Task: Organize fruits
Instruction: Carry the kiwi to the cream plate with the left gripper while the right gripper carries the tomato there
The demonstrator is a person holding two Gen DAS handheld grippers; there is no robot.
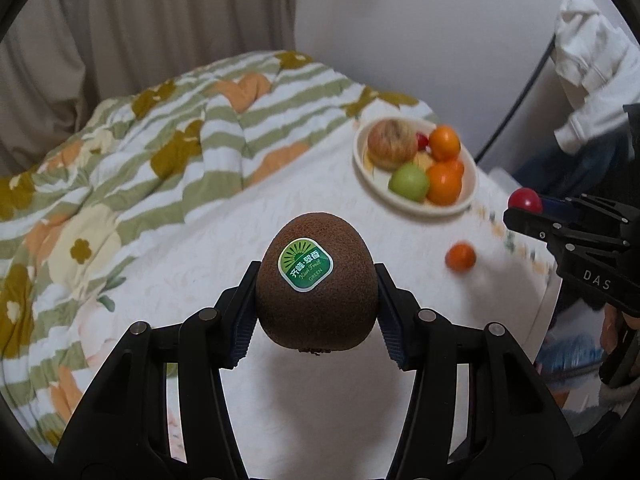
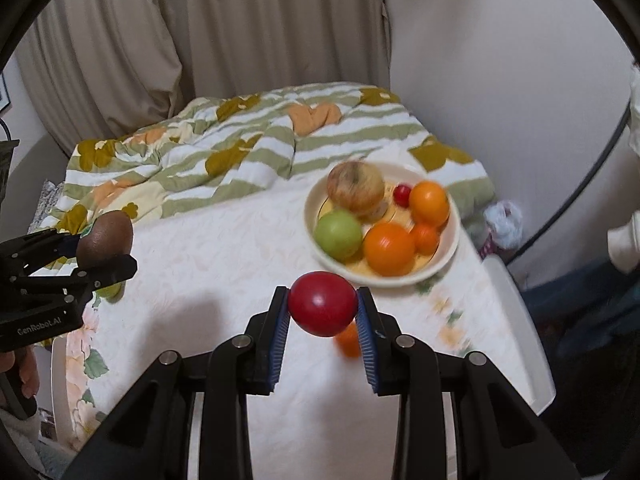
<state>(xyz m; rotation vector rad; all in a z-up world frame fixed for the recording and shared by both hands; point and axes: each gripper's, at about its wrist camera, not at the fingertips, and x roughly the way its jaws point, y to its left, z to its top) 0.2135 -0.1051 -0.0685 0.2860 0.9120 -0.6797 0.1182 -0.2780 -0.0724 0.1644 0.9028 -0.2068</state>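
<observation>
A kiwi (image 1: 316, 284) is clenched between the jaws of the left gripper (image 1: 316, 304), held by its lower half so that most of the fruit stands above the pads, sticker toward the camera. A small red fruit (image 2: 323, 303) is pinched between the jaws of the right gripper (image 2: 323, 312), gripped only at its widest line.

Ahead of both sets of jaws, the bowl (image 2: 450, 256) is already crowded with an apple (image 2: 355, 188), a green fruit (image 2: 338, 235) and several oranges (image 2: 389, 248). One small orange (image 1: 461, 256) is left loose on the table (image 1: 200, 272), just beneath the right jaws and partly hidden by them in the right wrist view.

Several risks are judged likely. The round red fruit could be squeezed out of the narrow pads if the grip is tilted. With the bowl this full, anything released onto the pile could roll off it and over the rim, and the table edge lies near. The two grippers could also be brought into collision, since one bowl is being approached by both.
</observation>
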